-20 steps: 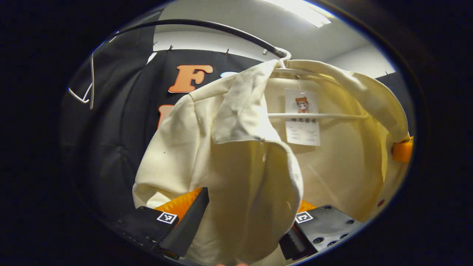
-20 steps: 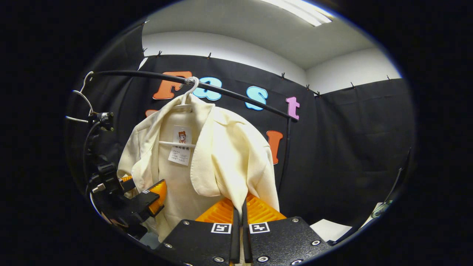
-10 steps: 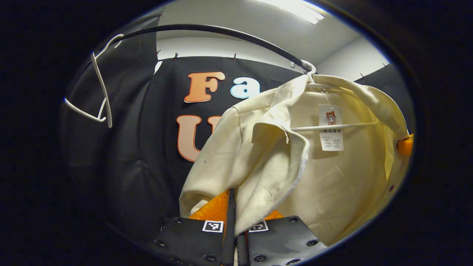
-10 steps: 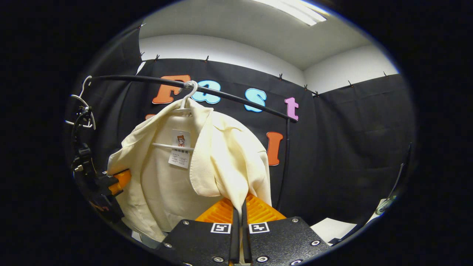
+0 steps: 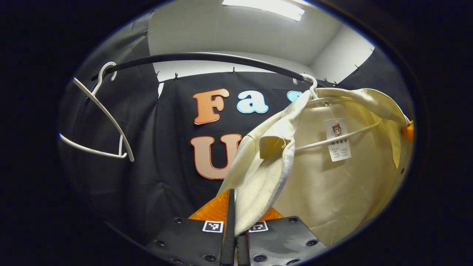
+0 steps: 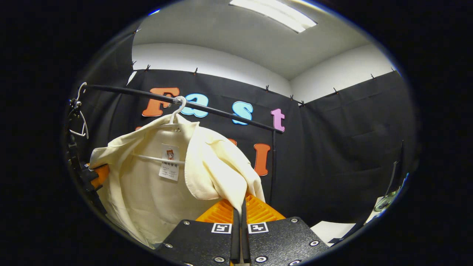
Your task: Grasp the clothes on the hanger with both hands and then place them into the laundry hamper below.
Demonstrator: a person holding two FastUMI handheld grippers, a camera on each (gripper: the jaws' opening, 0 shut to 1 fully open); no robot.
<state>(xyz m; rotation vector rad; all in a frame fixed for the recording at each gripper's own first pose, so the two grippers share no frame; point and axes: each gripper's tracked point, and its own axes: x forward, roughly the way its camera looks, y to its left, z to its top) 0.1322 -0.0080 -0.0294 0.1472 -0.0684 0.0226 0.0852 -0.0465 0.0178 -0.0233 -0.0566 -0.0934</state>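
Both my claws are clenched on the cream jacket (image 5: pixel 332 177): my left claw (image 5: pixel 236 218) pinches one front edge below the rail (image 5: pixel 207 58), my right claw (image 6: pixel 240 218) the other. The jacket hangs on its white hanger (image 6: pixel 176 109), hooked over the rail. I judge the next step is to lift both edges together, up and off the hanger's shoulders, keeping the pull even so that the hook doesn't drag. I count one jacket, one rail and two hangers; the spare hanger (image 5: pixel 103 122) hangs bare farther along the rail.
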